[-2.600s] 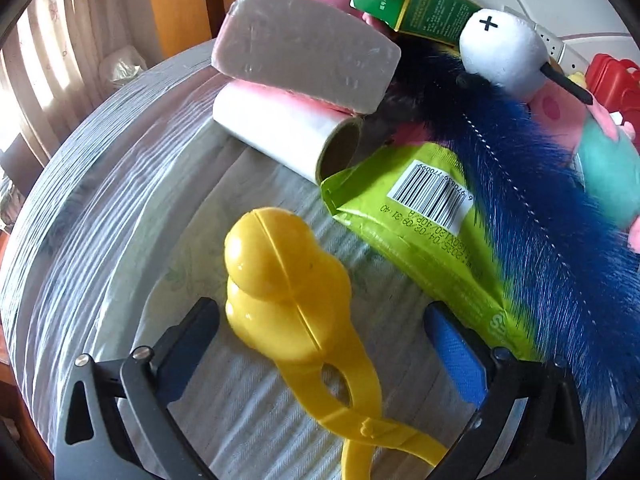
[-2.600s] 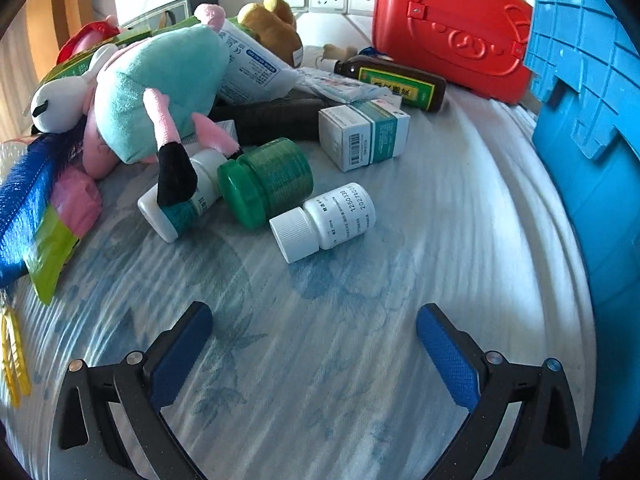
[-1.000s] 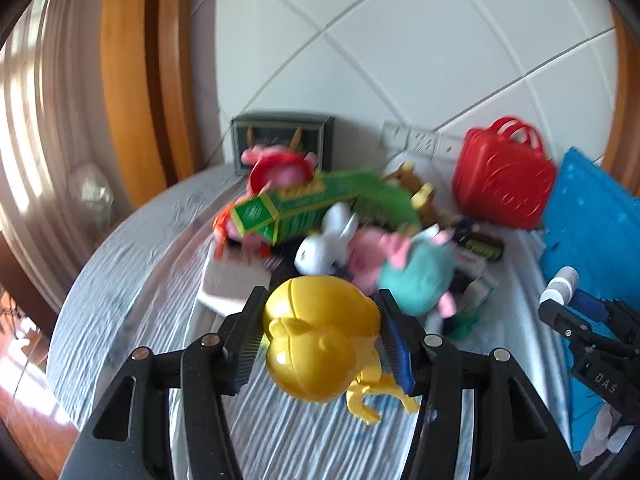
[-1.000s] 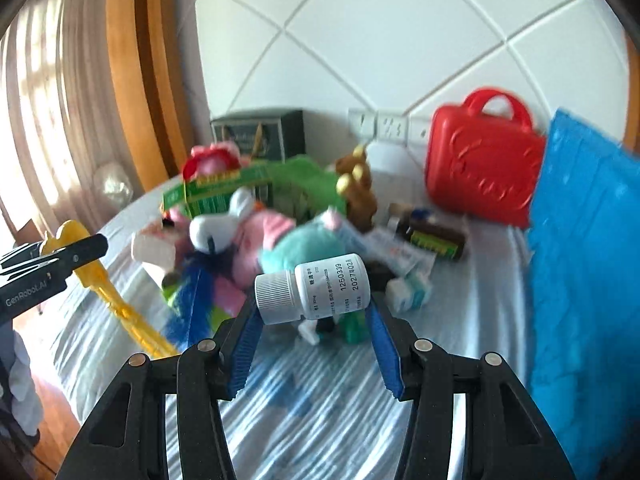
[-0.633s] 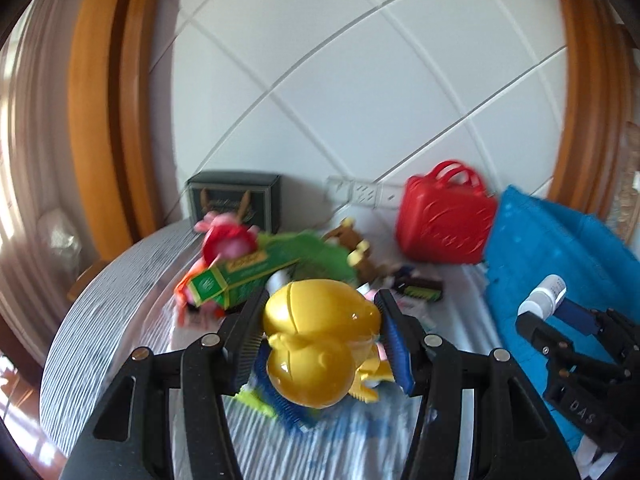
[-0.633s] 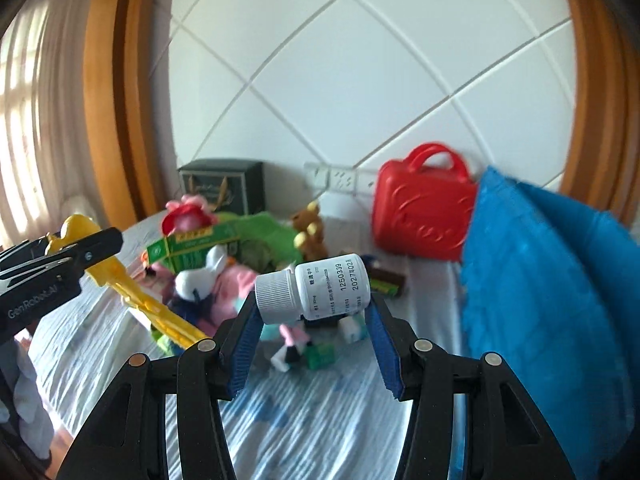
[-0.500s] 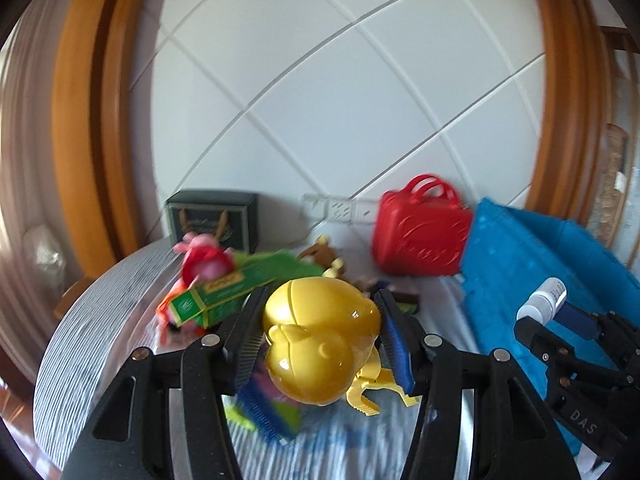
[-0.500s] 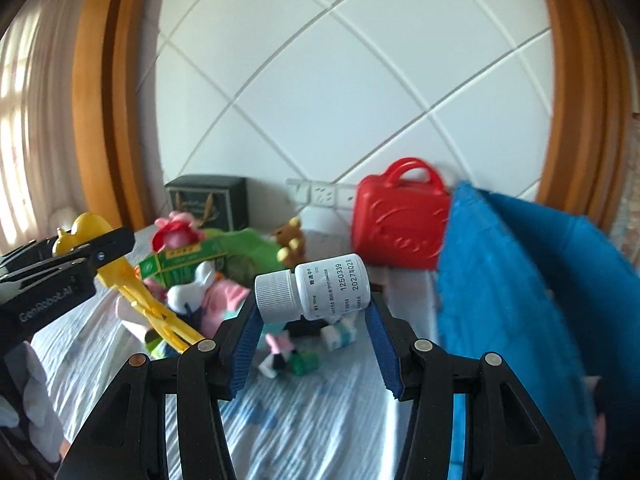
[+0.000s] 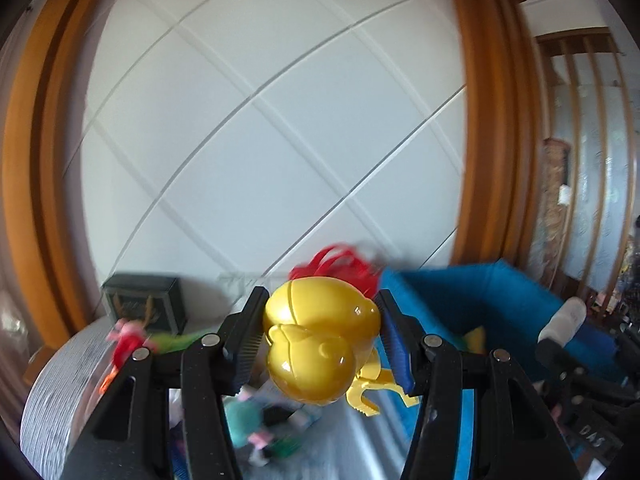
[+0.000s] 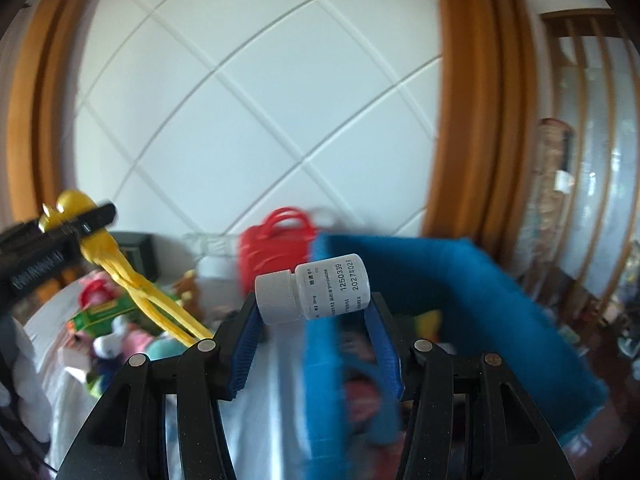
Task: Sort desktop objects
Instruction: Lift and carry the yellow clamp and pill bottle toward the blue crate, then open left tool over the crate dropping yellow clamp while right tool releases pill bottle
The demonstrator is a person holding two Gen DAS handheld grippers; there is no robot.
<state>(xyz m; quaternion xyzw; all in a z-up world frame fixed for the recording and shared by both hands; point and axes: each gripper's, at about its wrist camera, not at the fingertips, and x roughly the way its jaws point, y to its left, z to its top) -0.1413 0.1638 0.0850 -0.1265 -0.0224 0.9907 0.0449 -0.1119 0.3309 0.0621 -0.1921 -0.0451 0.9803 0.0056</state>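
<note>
My left gripper [image 9: 320, 336] is shut on a yellow duck-shaped plastic toy [image 9: 320, 340], held high above the table with its scissor handles [image 9: 372, 392] hanging below. From the right wrist view the same yellow toy [image 10: 100, 248] shows in the left gripper at the far left. My right gripper [image 10: 314, 316] is shut on a small white pill bottle [image 10: 316, 288] that lies sideways, cap to the left. That pill bottle [image 9: 562, 320] also appears at the right edge of the left wrist view. A blue crate [image 10: 440, 280] stands just beyond and below the right gripper.
A red plastic case [image 10: 280, 248] stands against the white tiled wall [image 10: 260, 100]. Plush toys and a green box [image 10: 104, 308] lie piled on the table [image 9: 60, 380] at the lower left. A dark box [image 9: 144, 304] sits at the back left.
Both grippers have risen and tilted up with their loads. The table pile has sunk low in both views, and the blue crate has come nearer.
</note>
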